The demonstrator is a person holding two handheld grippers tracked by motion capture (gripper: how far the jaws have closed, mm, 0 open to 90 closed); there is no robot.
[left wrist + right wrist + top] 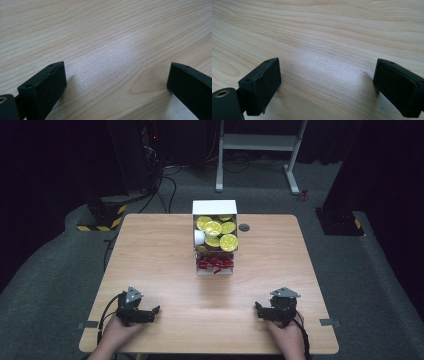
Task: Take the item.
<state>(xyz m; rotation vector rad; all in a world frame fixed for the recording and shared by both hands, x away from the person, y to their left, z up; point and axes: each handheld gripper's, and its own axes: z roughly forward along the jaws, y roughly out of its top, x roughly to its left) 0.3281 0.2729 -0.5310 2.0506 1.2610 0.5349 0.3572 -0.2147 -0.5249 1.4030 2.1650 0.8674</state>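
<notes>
I start at the left. My left gripper (156, 312) rests on the near left part of the table (150, 265), held in a hand (116, 332) that comes in from the bottom edge. In the left gripper view its jaws stand spread wide, with bare wood grain between them and nothing touching either pad.

Moving to the middle, the white box (214, 208) sits at the far centre of the table, well apart from both tools. Its upper part holds several round cups with yellow foil lids (220, 234), packed close together, with one white cup (199, 238) lying on its side at the left. Below them, in the front section, lies a heap of small red packets (215, 263). Just beside the box on the right is a small dark cable port (244, 227) set in the table top.

At the right, my right gripper (257, 308) rests on the near right part of the table. In the right gripper view its jaws are likewise spread as wide as they go, empty, with only wood between them.

Judgement: the work has not begun. Both tools are parked and empty, and the box contents look undisturbed. Everything is left to do: reach forward to the box, pick an item, and carry it out.
</notes>
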